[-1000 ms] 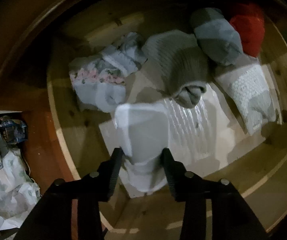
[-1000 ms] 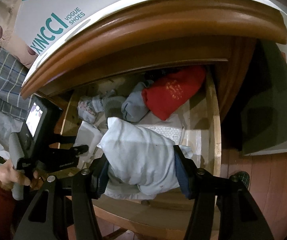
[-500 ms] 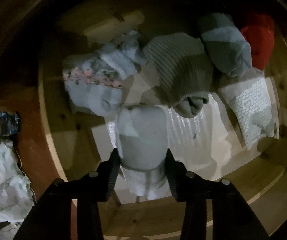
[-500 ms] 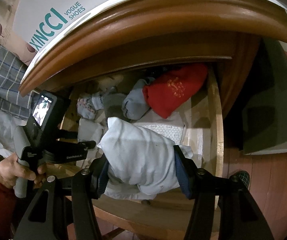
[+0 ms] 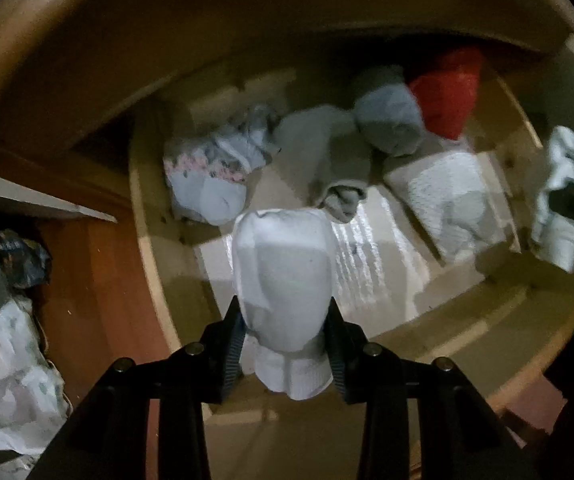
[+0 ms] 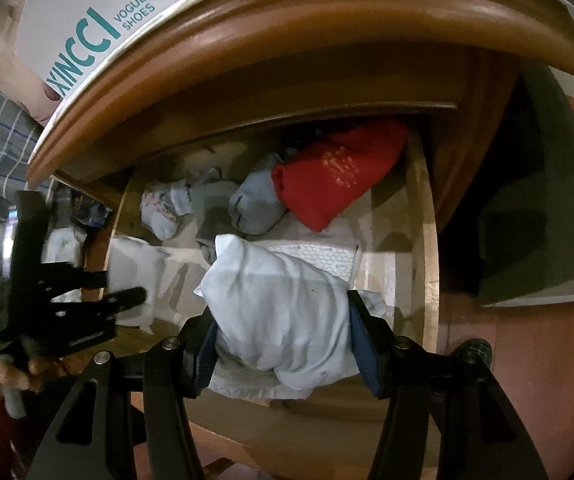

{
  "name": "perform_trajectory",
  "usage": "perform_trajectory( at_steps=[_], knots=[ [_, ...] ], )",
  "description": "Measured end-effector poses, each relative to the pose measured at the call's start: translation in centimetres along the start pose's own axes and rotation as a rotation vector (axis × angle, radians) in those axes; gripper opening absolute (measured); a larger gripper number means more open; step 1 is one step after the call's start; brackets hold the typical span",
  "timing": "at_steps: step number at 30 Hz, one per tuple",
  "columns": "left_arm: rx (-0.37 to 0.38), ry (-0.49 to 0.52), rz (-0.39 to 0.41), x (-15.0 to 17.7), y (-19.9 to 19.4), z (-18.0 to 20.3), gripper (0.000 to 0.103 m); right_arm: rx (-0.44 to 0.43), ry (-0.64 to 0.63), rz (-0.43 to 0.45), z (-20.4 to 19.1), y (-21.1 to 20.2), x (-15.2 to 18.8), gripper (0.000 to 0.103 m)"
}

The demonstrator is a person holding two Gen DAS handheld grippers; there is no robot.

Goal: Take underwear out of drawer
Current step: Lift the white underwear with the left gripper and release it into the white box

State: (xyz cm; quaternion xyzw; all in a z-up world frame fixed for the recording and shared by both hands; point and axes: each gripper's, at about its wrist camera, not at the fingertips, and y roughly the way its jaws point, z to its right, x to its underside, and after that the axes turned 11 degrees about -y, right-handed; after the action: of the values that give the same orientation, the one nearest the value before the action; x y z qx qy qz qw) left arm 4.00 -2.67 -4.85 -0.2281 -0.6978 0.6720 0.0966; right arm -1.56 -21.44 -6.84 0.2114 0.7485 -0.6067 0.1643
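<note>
Box (image 6: 67, 12) reads "XINCCI VOGUE SHOES"

Folded underwear (image 5: 283, 280) between left tongs (image 5: 285, 344), above open drawer (image 5: 155, 272)

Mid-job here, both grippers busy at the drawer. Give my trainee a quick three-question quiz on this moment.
1. True or false: the red garment lies at the drawer's back right as the right wrist sees it.
2. What is between the left gripper's fingers?
3. The right gripper holds: A) nothing B) a pale blue bundle C) a shoe box.

Key: 1 true. 2 a white folded garment, jaws closing on it. 3 B.
</note>
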Motion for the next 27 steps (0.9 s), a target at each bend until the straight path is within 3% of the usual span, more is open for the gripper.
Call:
perform_trajectory(
  at_steps=[7,14,22,27],
  knots=[
    [-0.028,0.032,0.173,1.5,-5.5,0.3,0.038,0.025,-0.007,-0.018,-0.4,0.5,-0.1,0.054],
    [-0.058,0.037,0.281,1.4,-10.0,-0.6,0.038,0.044,-0.009,-0.029,-0.4,0.9,-0.1,0.054],
    [-0.016,0.056,0.422,0.5,-16.6,-1.7,0.038,0.05,-0.014,-0.044,-0.4,1.1,-0.1,0.054],
    [0.006,0.038,0.541,-2.1,-22.4,-3.0,0.038,0.047,-0.004,-0.046,-0.3,1.2,-0.1,0.054]
  ],
)
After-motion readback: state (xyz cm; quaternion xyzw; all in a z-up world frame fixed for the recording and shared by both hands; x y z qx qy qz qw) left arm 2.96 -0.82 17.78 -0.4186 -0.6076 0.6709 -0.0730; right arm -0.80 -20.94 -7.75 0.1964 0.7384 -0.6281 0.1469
